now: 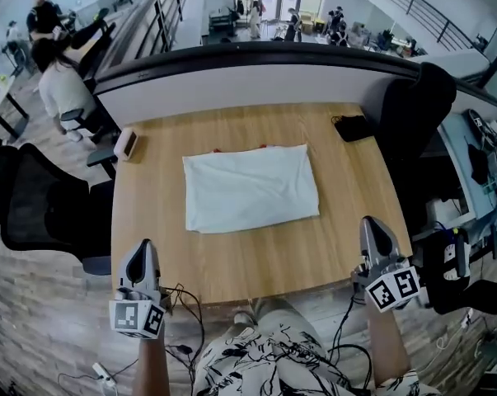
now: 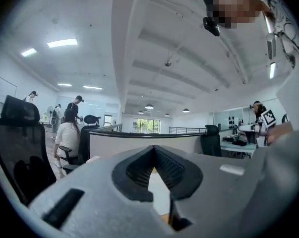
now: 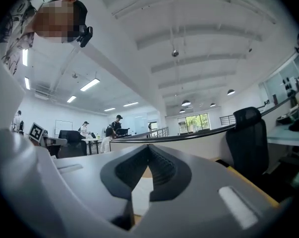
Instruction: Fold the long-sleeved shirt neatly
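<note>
- Person's patterned top (image 1: 273, 360) at the bottom of the head view, cables beside it.
- Left gripper (image 1: 141, 252) held at the near left counter edge, jaws together, nothing between them (left gripper view shows the tips meeting (image 2: 154, 151)).
- Right gripper (image 1: 372, 225) at the near right edge, jaws also together and empty (same in its own view (image 3: 148, 150)).
- Both are well apart from the shirt and touch no cloth.
- Counter (image 1: 232, 262): light wood, bare strip between grippers and shirt.
- Shirt (image 1: 250, 188): white, folded into a flat rectangle at mid counter, slightly skewed.
- White device (image 1: 127, 144) at the far left edge.
- Black object (image 1: 353, 127) at the far right corner.
- Black chair (image 1: 34, 205) left of the counter, another (image 1: 417, 106) far right.
- Curved partition (image 1: 256, 77) behind; people in the office beyond.
</note>
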`<state>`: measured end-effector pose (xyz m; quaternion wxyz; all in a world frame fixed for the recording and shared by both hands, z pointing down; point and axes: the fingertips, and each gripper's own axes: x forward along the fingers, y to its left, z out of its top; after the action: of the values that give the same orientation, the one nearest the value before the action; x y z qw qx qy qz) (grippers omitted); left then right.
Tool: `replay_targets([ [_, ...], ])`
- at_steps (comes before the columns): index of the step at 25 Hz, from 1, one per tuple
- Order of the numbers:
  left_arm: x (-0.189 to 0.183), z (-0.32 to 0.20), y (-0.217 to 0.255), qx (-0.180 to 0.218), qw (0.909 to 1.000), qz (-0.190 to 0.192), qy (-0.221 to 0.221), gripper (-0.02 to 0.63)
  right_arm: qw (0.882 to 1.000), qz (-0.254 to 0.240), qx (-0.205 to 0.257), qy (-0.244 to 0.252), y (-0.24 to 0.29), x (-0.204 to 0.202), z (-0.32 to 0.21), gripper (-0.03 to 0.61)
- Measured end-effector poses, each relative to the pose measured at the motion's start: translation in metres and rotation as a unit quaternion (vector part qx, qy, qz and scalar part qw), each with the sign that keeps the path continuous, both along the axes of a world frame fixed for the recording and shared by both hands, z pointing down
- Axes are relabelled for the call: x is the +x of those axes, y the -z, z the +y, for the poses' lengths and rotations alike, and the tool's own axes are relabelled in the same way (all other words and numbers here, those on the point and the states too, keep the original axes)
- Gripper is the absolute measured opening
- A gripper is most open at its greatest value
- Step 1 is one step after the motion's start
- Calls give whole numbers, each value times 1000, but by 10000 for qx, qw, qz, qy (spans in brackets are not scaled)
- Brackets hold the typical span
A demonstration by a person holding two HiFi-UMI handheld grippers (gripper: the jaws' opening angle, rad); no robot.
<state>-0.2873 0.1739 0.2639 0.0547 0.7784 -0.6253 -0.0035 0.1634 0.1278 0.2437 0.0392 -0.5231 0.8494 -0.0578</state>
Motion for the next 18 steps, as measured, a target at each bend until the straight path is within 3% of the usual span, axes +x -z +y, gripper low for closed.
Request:
replay_targets([
  [5,9,50,50,410,9987,-175,-237,3,9979,453,386,-247,38,5,53,12],
  [8,27,80,71,622,9958,-460,-490,3,9978,247,557,-250,60,8,80,11],
  [12,30,119,85,724,9966,-386,-116,3,9967,-74,760,-258,77,18,113,11],
  [18,45,170,89,765,9947,-475,499,2,9962,-33,828,-273,78,46,146,9],
])
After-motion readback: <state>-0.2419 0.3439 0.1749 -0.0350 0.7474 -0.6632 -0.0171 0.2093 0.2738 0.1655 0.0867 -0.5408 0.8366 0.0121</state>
